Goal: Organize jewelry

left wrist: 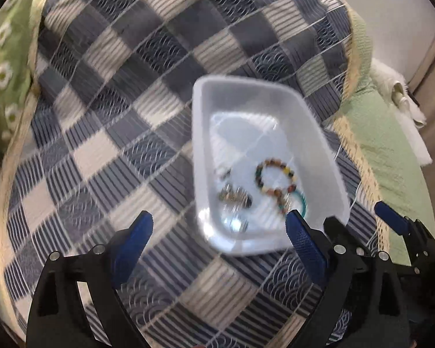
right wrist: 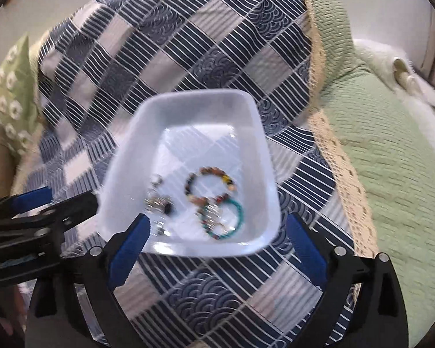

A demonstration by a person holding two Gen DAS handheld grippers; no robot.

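Left tongs angled steeply down over the quilt, jaws wide apart and empty, right tongs likewise tilted down, spread and holding nothing, white tray on the quilt, beaded bracelets inside, no legible writing.

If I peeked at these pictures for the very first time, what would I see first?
First you'd spot the white tray in the middle of the blue and white checked blanket, with a brown beaded bracelet and a teal one lying inside at its near end. Then the blue-tipped left claw and right claw, both open and holding nothing.
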